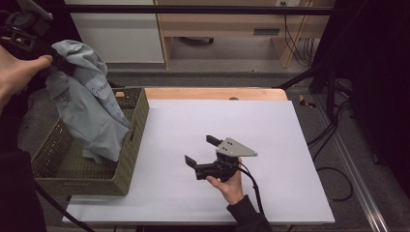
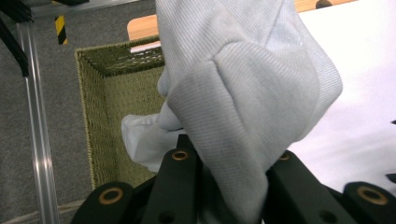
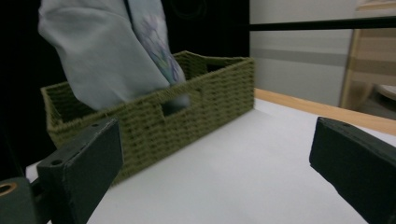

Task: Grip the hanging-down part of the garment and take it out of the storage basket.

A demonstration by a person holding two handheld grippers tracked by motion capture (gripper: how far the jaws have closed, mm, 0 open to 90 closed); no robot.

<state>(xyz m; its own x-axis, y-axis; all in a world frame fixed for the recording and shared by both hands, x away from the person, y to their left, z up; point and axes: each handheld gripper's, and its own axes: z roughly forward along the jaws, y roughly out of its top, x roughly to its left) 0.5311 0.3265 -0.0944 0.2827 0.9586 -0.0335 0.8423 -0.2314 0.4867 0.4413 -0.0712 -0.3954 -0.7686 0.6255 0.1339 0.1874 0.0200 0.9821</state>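
Observation:
A pale grey-blue garment [image 1: 89,106] hangs from my left gripper [image 1: 60,63], which is shut on its top, high over the green woven basket [image 1: 128,159]. The cloth's lower end reaches down inside the basket. In the left gripper view the garment [image 2: 247,84] bunches between the black jaws, with the basket [image 2: 100,116] below. My right gripper [image 1: 200,151] is open and holds nothing, low over the white table top [image 1: 270,130], its jaws pointing left at the basket. In the right gripper view the basket [image 3: 205,98] and the hanging garment [image 3: 102,56] stand ahead.
The basket sits at the table's left edge. A wooden strip [image 1: 212,93] runs along the table's far edge. Beyond it stand a light wooden cabinet [image 1: 227,29] and a black bar [image 1: 193,9]. Cables [image 1: 333,130] and a metal rail [image 1: 358,179] lie to the right.

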